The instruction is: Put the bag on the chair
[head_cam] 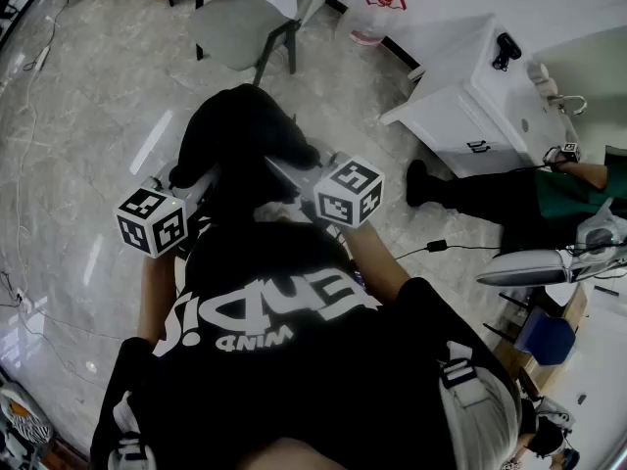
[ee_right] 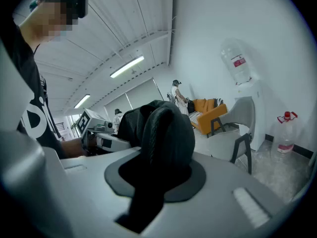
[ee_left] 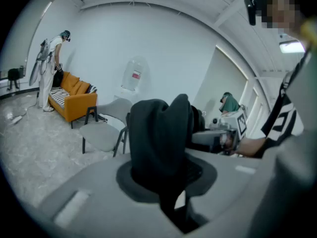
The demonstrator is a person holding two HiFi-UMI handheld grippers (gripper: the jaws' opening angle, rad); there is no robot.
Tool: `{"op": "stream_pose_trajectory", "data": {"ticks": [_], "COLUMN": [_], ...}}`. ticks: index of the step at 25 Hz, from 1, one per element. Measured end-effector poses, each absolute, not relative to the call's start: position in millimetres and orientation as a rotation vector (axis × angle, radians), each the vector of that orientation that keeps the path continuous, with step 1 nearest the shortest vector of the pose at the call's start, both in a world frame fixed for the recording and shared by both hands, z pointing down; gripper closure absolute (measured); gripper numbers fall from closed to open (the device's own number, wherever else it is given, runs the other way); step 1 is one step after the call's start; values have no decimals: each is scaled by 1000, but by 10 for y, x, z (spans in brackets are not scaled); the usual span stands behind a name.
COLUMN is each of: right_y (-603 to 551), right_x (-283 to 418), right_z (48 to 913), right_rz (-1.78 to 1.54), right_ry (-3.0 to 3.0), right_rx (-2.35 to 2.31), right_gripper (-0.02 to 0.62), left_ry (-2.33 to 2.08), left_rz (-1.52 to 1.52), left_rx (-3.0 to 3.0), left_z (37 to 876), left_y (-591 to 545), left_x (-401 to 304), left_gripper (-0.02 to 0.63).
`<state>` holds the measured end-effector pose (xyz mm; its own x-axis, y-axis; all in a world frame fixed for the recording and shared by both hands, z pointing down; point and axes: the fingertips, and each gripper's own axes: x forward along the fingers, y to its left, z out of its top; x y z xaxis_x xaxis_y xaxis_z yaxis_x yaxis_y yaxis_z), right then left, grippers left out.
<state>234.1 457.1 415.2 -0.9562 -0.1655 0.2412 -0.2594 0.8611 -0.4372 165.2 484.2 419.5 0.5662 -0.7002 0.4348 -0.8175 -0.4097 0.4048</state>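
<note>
The left hand-held gripper (ee_left: 169, 195) has its jaws drawn almost together, pinching a fold of the black bag (head_cam: 240, 130), and the right hand-held gripper (ee_right: 142, 202) is likewise nearly closed on the bag's other side, where a ribbed strap runs down into the slot between its jaws. Each carries a white cube printed with black square markers. The bag is soft, matte woven fabric that slumps into a rounded, creased lump. It hangs between the two hand-held grippers, up off the floor (head_cam: 88, 116) and on the near side of the chair (head_cam: 240, 27), not touching it. The chair has a smooth, pale grey moulded seat and back on thin dark legs. The floor is glossy, pale marbled tile with bright reflections. Farther off stand an orange sofa (ee_left: 74, 100) with a striped cushion, and to the right a boxy white cabinet (head_cam: 470, 96).
</note>
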Motion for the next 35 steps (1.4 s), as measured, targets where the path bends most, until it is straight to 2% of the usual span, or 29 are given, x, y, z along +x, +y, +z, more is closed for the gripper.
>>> {"op": "stream_pose_trajectory", "data": {"ticks": [18, 35], "right_y": [4397, 3658], "right_x": [2085, 1099], "right_z": [4188, 3956], "right_rz": [774, 757], "right_ry": [-2802, -2847], "right_rx": [345, 492], "right_gripper": [520, 520], "left_ry": [-1178, -1097], "left_rz": [265, 284], "left_rx": [2205, 2308], "left_z": [4232, 3983], "left_y": [4657, 3851], "left_x": [1399, 375], "left_gripper": [534, 532]}}
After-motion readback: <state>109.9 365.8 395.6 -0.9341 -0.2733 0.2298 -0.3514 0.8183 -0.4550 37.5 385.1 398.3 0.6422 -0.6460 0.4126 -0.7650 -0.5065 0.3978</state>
